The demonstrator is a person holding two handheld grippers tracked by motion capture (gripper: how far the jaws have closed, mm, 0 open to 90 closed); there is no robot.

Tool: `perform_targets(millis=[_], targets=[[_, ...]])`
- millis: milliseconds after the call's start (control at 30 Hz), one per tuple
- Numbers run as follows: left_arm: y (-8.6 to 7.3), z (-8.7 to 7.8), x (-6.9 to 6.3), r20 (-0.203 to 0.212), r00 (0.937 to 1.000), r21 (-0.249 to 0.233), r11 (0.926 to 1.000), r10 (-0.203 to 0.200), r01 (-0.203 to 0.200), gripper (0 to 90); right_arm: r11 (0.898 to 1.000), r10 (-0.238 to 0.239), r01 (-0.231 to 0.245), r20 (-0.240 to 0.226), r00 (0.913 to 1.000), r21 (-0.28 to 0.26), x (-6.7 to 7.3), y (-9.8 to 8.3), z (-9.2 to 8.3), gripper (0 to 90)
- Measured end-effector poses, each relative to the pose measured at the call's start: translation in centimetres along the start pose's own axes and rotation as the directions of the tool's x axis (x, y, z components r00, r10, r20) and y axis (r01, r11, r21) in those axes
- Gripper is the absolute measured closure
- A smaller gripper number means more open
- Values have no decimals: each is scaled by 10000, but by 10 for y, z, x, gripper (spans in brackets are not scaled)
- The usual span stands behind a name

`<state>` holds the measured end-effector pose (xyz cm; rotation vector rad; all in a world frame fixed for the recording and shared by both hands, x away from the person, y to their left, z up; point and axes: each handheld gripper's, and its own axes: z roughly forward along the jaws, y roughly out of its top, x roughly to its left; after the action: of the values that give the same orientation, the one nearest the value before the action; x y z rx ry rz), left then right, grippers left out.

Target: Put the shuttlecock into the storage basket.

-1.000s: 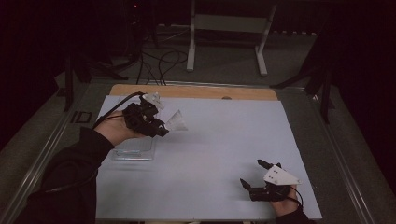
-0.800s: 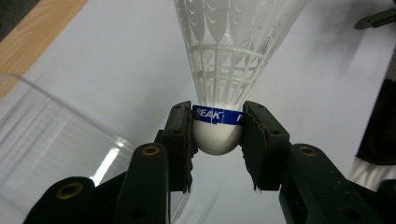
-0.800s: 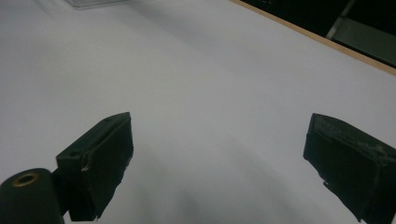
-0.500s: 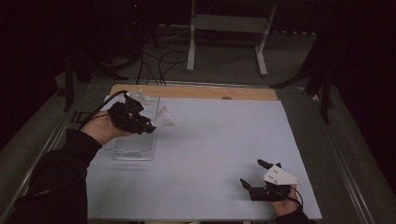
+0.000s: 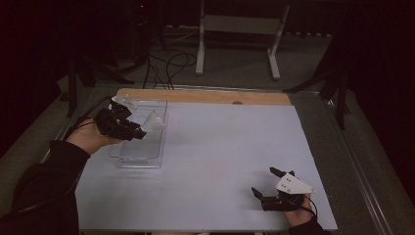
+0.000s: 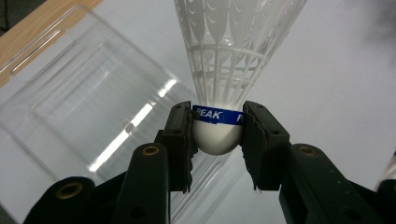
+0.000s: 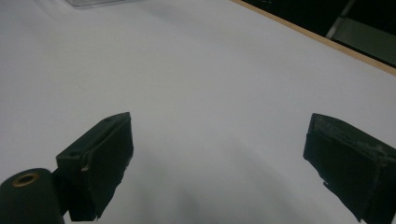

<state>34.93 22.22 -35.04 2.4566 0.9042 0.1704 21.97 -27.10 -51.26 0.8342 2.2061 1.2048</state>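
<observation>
Right hand-held gripper (image 5: 268, 185), near right on the white table sheet (image 5: 220, 161), rests idle with jaws wide apart and empty. Farther left, the left hand-held gripper (image 6: 217, 135) clamps the rounded white cork of a white plastic shuttlecock (image 6: 232, 60), skirt forward, above the clear plastic tray (image 5: 142, 147), presumably for placing.

the table (image 5: 205, 95) had a wooden top, its bare strip showing along the 12 o'clock edge. a large white sheet (image 5: 220, 166) covered the rest. a clear plastic tray (image 5: 142, 147) lay flat on the sheet toward 10 o'clock, its far end reaching the wooden strip.
</observation>
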Motion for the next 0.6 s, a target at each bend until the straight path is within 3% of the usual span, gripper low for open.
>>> perform_targets(millis=[100,200,267,300,367,433,600], targets=[[-5,-2,4,-128,9998,26,9999,-155,155,655,10000,5,-5,-11,10000,6,0,0,0,82],[-13,-5,12,-303,9978,-2,9982,-596,596,655,10000,-9,9,-5,10000,10,0,0,0,82],[-15,-5,14,-366,9974,30,9981,-620,621,655,10000,-19,19,-6,10000,-1,0,0,0,82],[-19,-5,17,-587,9936,75,9953,-964,970,655,10000,-22,22,4,10000,7,0,0,0,82],[-23,-5,21,-701,9905,41,9929,-1184,1190,655,10000,-19,19,5,10000,6,0,0,0,82],[-26,-5,23,-979,9860,138,9905,-1349,1369,655,10000,-21,21,23,10000,14,0,0,0,82],[-31,-4,27,-1173,9787,156,9851,-1685,1715,655,10000,-23,23,14,10000,10,0,0,0,82]])
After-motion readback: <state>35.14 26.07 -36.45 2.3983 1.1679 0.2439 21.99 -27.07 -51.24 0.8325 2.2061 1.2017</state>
